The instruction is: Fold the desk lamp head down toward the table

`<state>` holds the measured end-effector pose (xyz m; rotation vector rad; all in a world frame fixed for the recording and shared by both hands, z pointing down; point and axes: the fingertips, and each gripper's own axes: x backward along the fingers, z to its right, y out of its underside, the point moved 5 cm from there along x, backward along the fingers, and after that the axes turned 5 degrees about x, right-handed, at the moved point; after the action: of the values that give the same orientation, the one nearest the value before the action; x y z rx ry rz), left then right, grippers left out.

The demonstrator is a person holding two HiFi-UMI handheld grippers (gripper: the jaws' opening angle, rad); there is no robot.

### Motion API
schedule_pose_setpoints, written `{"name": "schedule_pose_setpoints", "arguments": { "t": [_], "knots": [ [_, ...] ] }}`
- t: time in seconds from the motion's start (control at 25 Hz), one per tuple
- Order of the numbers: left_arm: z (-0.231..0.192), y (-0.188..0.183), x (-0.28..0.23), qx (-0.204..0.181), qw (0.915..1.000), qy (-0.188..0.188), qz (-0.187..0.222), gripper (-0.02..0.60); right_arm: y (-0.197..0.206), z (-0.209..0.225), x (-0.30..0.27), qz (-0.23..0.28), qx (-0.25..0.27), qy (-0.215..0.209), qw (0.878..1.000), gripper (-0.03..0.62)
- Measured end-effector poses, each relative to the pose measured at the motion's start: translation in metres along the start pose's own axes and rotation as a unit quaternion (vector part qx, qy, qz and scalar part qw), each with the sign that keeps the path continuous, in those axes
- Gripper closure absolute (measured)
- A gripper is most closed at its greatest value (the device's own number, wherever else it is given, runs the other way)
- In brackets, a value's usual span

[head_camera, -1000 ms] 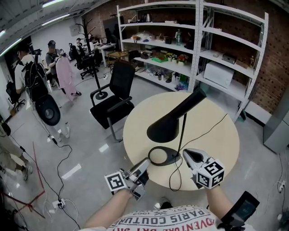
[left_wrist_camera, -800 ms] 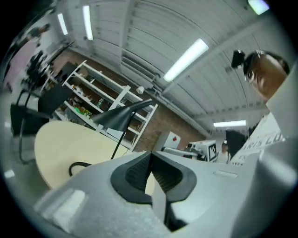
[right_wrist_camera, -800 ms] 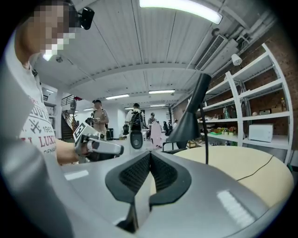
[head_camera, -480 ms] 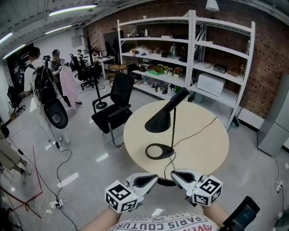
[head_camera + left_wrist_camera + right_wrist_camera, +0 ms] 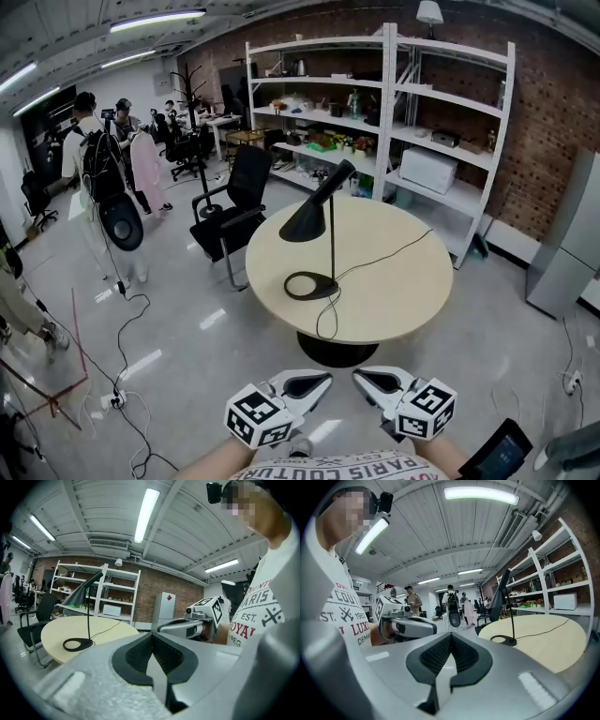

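Observation:
The black desk lamp stands on the round beige table (image 5: 412,291). Its ring base (image 5: 310,285) lies near the table's left side, its thin pole (image 5: 332,239) is upright, and its cone head (image 5: 305,225) slopes down to the left. Both grippers hover low in the head view, well short of the table. My left gripper (image 5: 317,382) is shut with nothing in it. My right gripper (image 5: 367,380) is also shut and empty. In the left gripper view the lamp base (image 5: 78,644) is far ahead. In the right gripper view the lamp base (image 5: 504,640) is just as distant.
The lamp's cord (image 5: 375,261) trails across the table and over its near edge. A black office chair (image 5: 234,202) stands left of the table, white shelves (image 5: 422,122) behind it. People (image 5: 98,159) stand at the far left. Cables (image 5: 122,319) lie on the floor.
The view has backed away from the table. Both grippers, which were at the lamp base by the table's near edge, now hang over the floor well short of it.

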<state>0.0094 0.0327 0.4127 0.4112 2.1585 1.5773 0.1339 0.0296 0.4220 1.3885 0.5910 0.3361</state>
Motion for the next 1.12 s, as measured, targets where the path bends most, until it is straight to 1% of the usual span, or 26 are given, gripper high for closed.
{"name": "schedule_pose_setpoints", "arguments": {
  "t": [0.08,0.24,0.48,0.68,1.12],
  "knots": [
    [0.025,0.006,0.003,-0.001,1.0000,0.006,0.005,0.584,0.003,-0.013,0.019,0.002,0.008,0.001,1.000,0.597],
    [0.063,0.008,0.010,-0.006,0.9999,0.002,0.014,0.584,0.003,-0.034,0.050,0.011,0.025,0.001,1.000,0.595],
    [0.098,0.008,0.021,-0.015,0.9996,-0.005,0.023,0.584,-0.002,-0.055,0.076,0.024,0.038,-0.003,0.999,0.596],
    [0.113,0.013,0.030,-0.010,0.9994,-0.008,0.032,0.584,0.004,-0.067,0.087,0.029,0.039,-0.001,0.999,0.595],
    [0.120,0.020,0.040,0.024,0.9986,-0.019,0.043,0.584,0.010,-0.081,0.093,0.023,0.036,-0.004,0.999,0.597]
  ]
}}
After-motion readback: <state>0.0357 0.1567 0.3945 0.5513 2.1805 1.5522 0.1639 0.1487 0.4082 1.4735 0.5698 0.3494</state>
